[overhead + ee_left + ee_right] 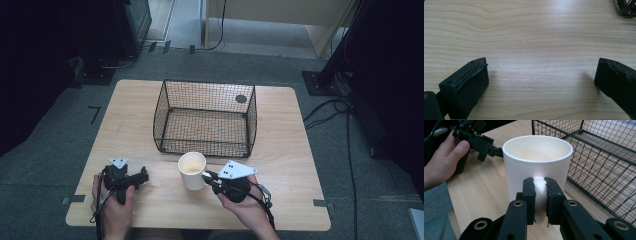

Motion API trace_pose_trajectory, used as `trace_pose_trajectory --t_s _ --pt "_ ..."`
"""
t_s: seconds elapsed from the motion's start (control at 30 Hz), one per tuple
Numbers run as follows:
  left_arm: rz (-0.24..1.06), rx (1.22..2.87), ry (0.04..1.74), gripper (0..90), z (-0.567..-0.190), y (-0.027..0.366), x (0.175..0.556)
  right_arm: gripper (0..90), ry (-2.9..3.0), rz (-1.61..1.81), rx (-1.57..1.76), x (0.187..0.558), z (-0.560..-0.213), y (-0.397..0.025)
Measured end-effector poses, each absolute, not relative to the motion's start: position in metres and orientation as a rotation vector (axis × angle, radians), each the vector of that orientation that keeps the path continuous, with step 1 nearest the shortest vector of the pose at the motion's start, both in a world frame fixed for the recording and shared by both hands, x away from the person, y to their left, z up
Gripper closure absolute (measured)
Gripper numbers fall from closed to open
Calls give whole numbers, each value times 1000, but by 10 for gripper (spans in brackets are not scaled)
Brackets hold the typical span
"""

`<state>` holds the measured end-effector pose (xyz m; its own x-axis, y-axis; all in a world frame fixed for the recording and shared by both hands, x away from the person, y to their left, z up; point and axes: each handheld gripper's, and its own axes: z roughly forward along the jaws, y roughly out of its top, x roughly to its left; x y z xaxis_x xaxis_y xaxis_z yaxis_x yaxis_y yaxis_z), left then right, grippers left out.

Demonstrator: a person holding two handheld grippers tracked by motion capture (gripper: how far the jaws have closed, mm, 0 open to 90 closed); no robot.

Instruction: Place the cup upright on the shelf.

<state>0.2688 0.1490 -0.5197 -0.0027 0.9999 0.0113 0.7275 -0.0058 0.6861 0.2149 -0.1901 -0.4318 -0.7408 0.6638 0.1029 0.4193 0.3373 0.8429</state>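
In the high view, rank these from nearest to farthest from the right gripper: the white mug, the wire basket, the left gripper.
1. White mug: the right gripper is shut on its handle, so they touch.
2. Wire basket: just beyond the mug; its front edge lies closer than the next.
3. Left gripper: across the table's near edge, past the mug.

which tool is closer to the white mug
Right. The right tool is shut on the white mug's handle, touching it. The left tool is open over bare table, off to the mug's left with a clear gap.
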Motion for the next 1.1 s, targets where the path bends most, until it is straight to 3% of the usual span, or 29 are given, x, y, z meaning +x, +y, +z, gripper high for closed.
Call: trace_pose_trajectory --t_s 1.1 --pt "721 1783 1778 0 -520 149 269 808 2296 1412 910 243 -374 -189"
